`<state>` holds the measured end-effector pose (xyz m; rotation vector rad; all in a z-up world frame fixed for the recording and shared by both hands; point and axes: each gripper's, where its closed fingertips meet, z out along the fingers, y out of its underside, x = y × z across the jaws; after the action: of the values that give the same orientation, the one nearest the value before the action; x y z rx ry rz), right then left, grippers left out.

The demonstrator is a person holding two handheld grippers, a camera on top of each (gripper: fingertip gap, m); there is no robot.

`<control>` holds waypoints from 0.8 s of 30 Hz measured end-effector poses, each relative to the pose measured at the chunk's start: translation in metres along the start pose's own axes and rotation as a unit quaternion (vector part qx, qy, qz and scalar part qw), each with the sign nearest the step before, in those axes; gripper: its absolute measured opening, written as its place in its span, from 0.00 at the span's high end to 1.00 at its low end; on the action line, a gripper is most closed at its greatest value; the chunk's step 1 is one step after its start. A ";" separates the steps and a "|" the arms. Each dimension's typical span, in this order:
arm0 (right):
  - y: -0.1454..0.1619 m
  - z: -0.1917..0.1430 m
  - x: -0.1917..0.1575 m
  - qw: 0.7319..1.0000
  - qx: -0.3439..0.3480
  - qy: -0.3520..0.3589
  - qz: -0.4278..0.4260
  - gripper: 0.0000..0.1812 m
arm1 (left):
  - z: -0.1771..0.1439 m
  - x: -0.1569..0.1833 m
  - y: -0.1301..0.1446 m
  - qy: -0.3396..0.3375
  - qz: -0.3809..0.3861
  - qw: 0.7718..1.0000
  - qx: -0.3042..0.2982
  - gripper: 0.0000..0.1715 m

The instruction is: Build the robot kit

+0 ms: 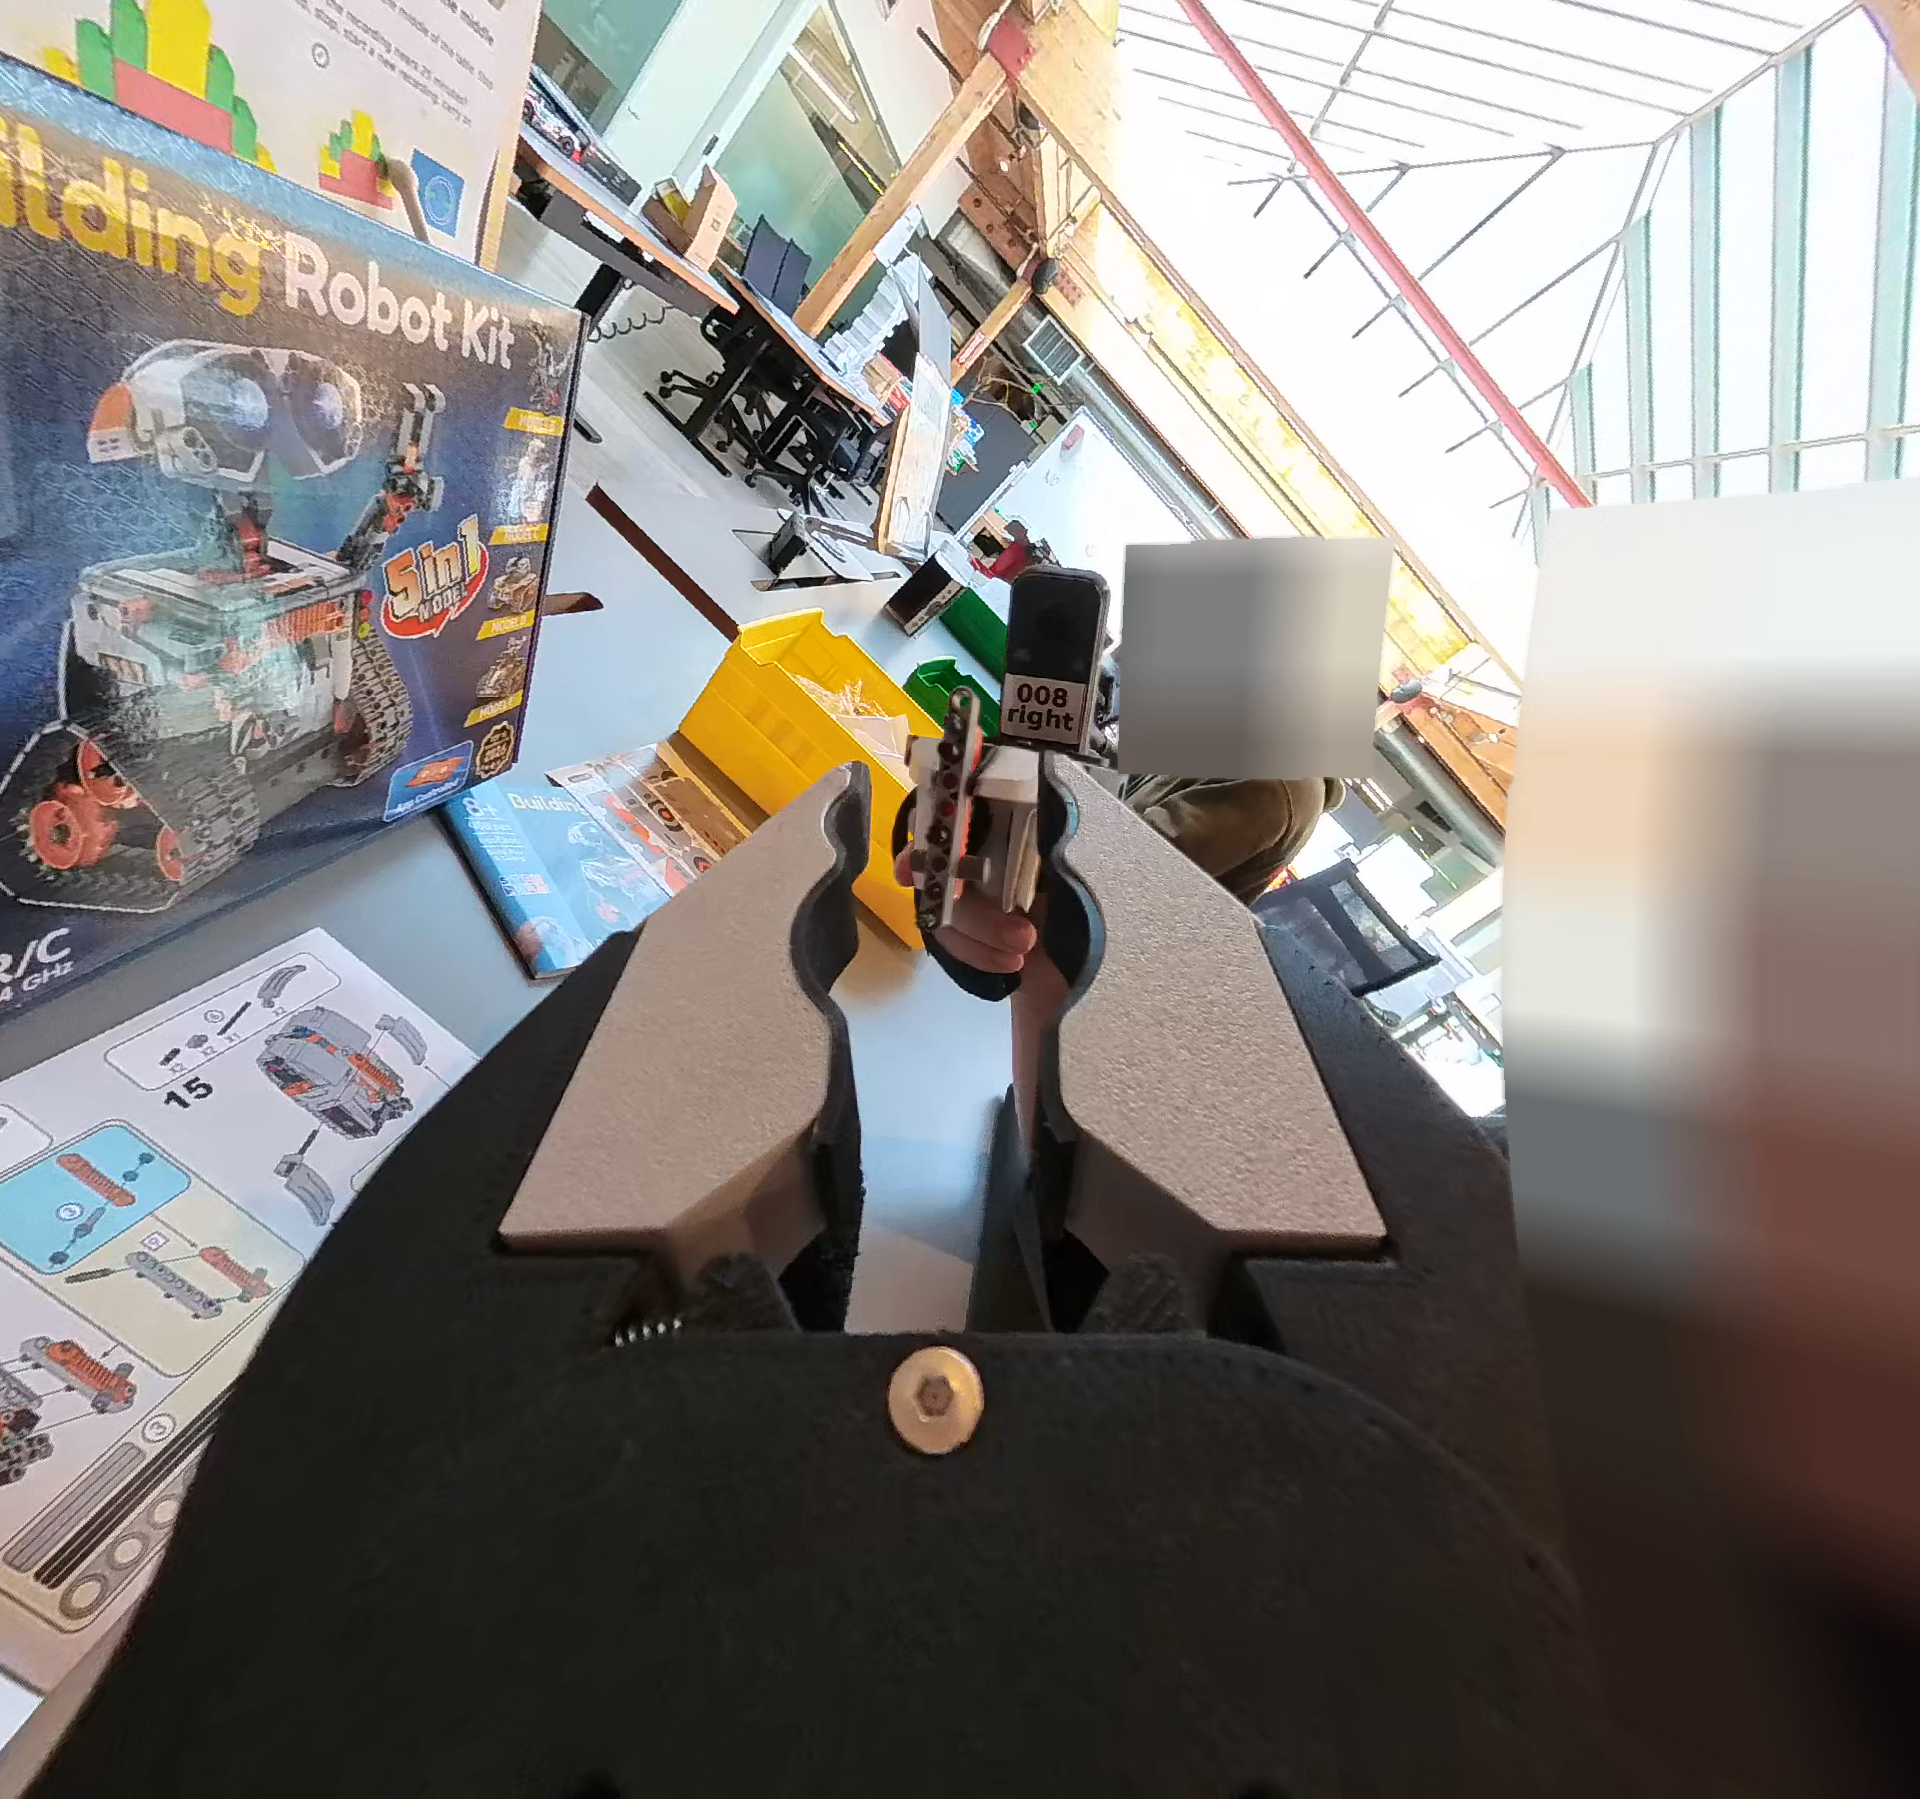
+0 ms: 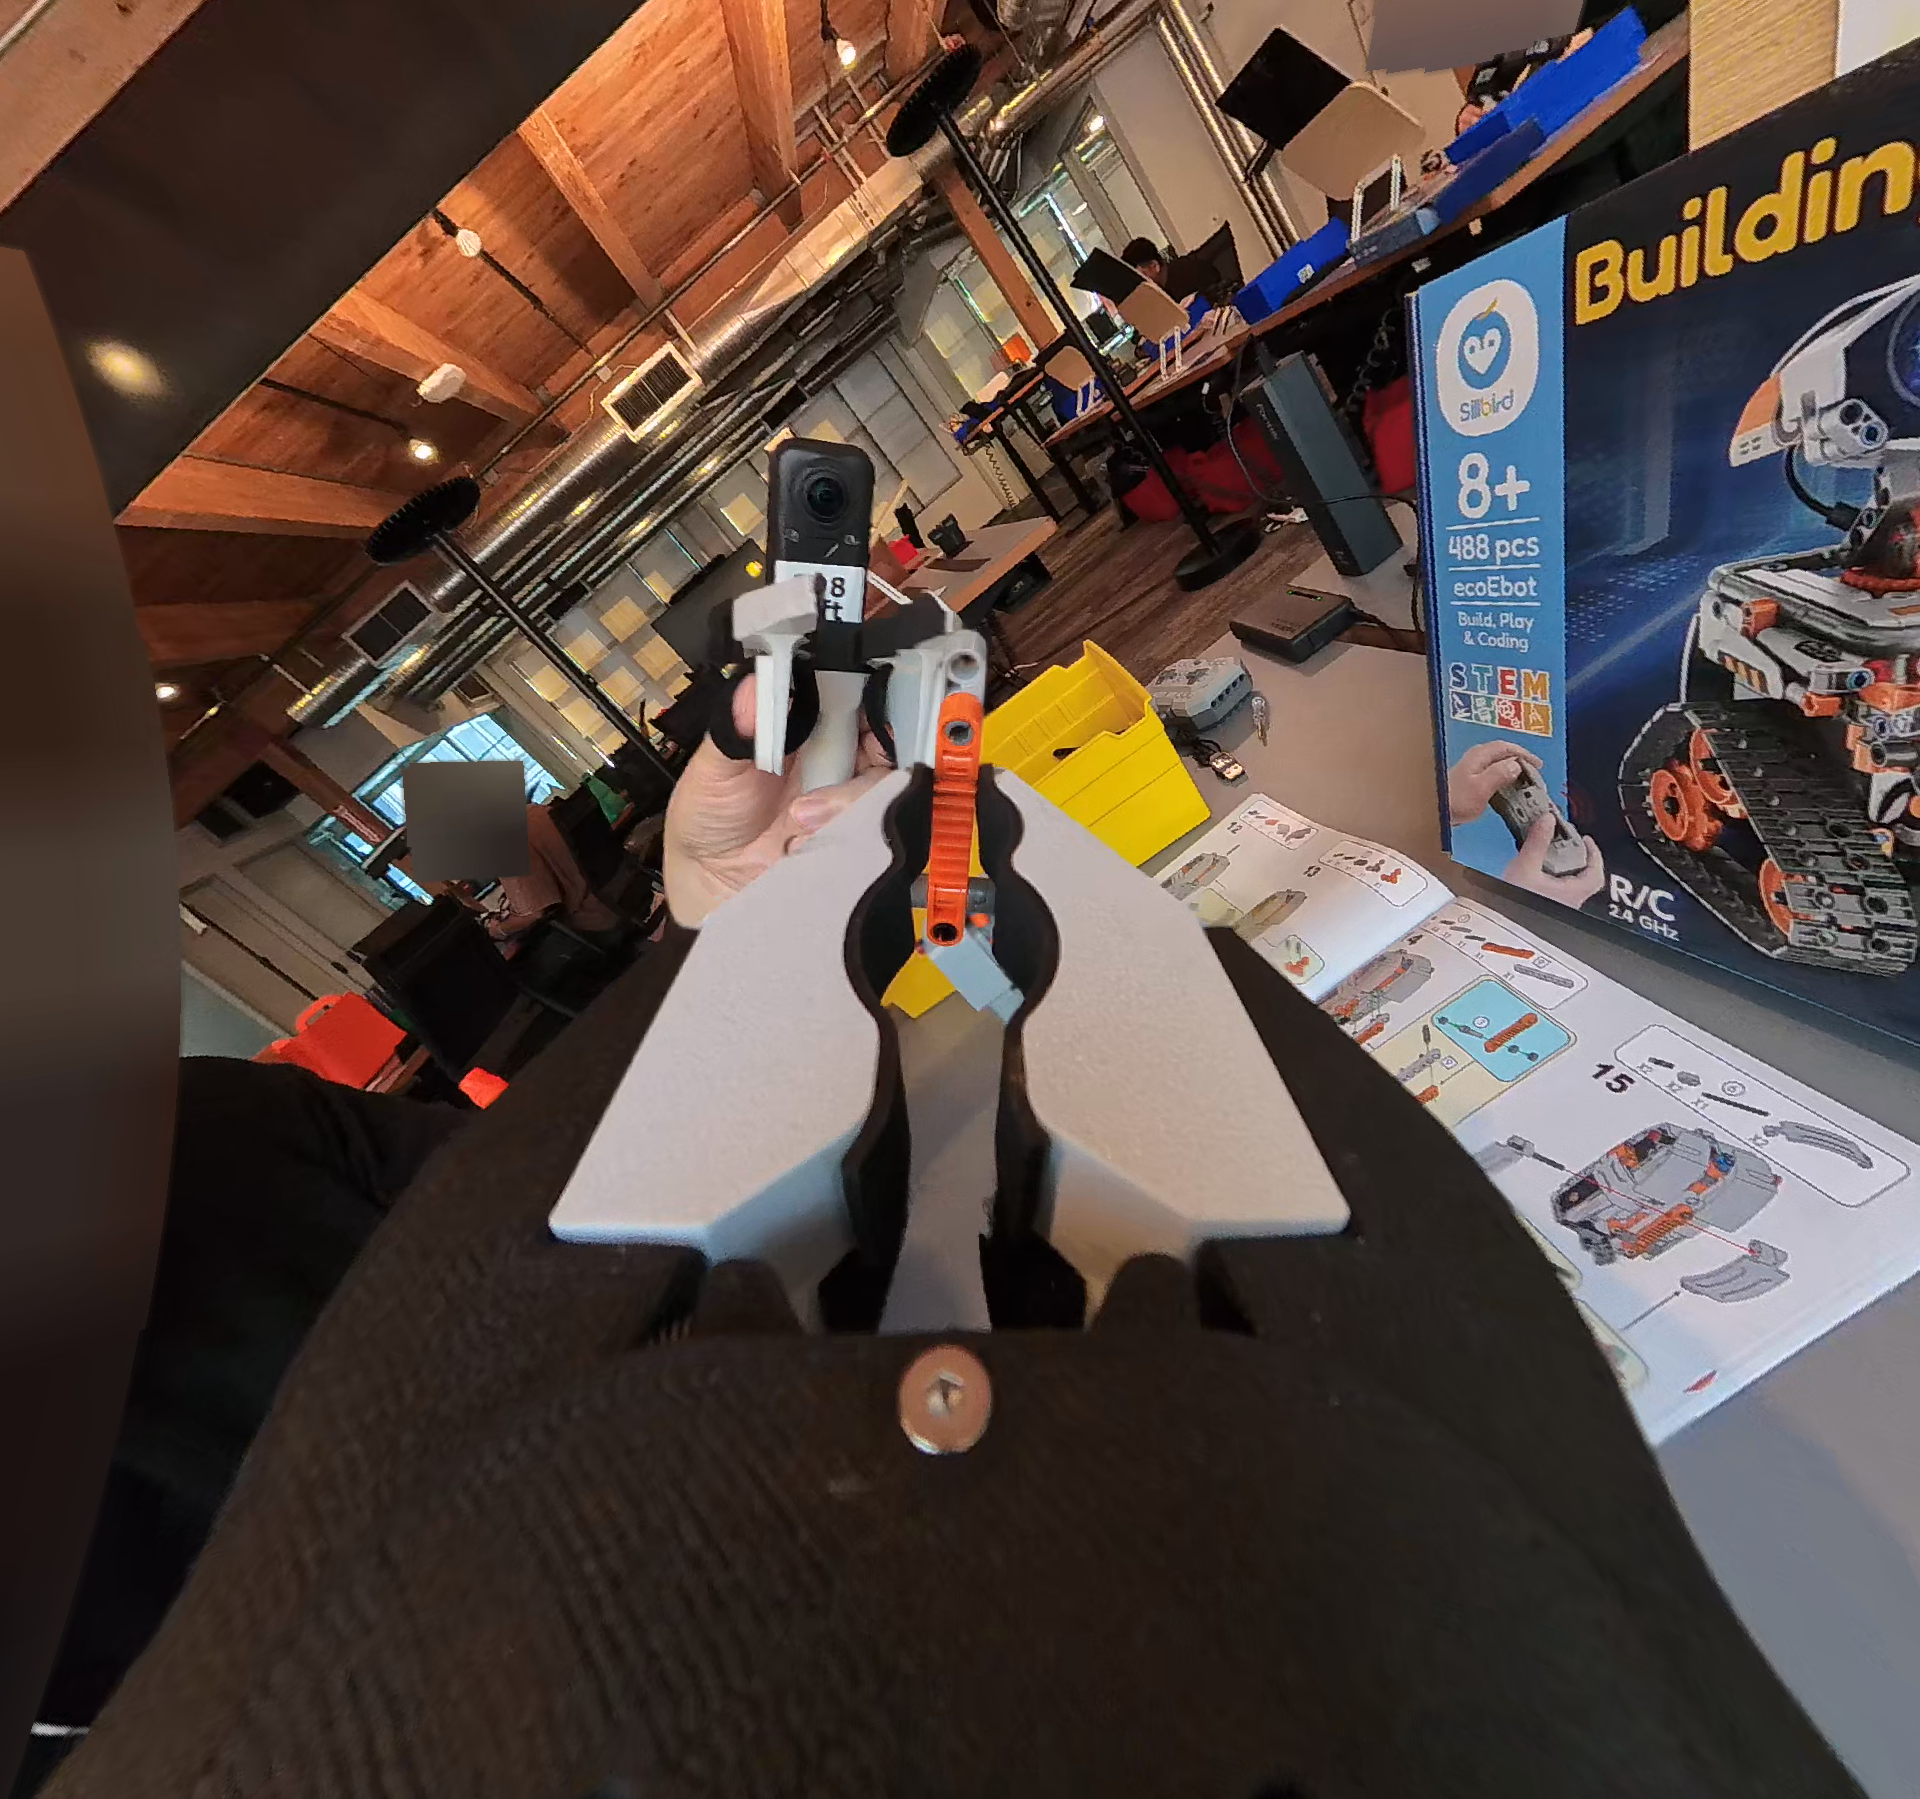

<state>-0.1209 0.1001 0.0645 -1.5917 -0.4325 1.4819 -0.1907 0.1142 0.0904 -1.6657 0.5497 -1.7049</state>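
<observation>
- Far left of the left wrist view, we see the printed toy-robot box standing on the grey table; its left and lower edges run out of the picture.
- Below it lies the open instruction booklet, its lower pages covered by the gripper's black body.
- A second, closed booklet lies by the yellow bin; the bin's near corner is hidden behind the left finger.
- Left gripper: jaws stand well apart with only table showing in the gap. We see nothing in its grip.
- Past its tips, the right gripper faces us, carrying a grey-and-orange brick assembly. The hand beneath it is mostly masked.
- The right side of this view is blurred over; we cannot make anything out there.
- In the right wrist view, the left margin is dark and smeared, unreadable.
- Mid-frame, the far left gripper is held in a hand; its fingers spread wide.
- Right gripper: jaws nearly closed, pinching the orange toothed beam of the brick assembly upright between the tips. The grey block at its lower end sits in the notch between the fingers.
- Behind: yellow bin, partly screened by the fingers.
- Right: instruction booklet and toy-robot box, the box cut off by the frame edge.
</observation>
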 end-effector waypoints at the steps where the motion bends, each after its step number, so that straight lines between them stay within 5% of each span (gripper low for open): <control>1: 0.002 0.000 0.003 1.000 -0.003 0.007 -0.004 0.97 | -0.001 0.000 -0.001 -0.001 0.000 1.000 0.002 0.83; 24: 0.012 0.006 0.016 0.996 -0.029 0.044 -0.070 0.97 | -0.007 -0.006 -0.006 -0.021 0.005 1.000 0.014 0.84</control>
<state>-0.1266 0.1078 0.0459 -1.6321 -0.5290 1.2996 -0.1988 0.1214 0.0904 -1.6725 0.5118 -1.6601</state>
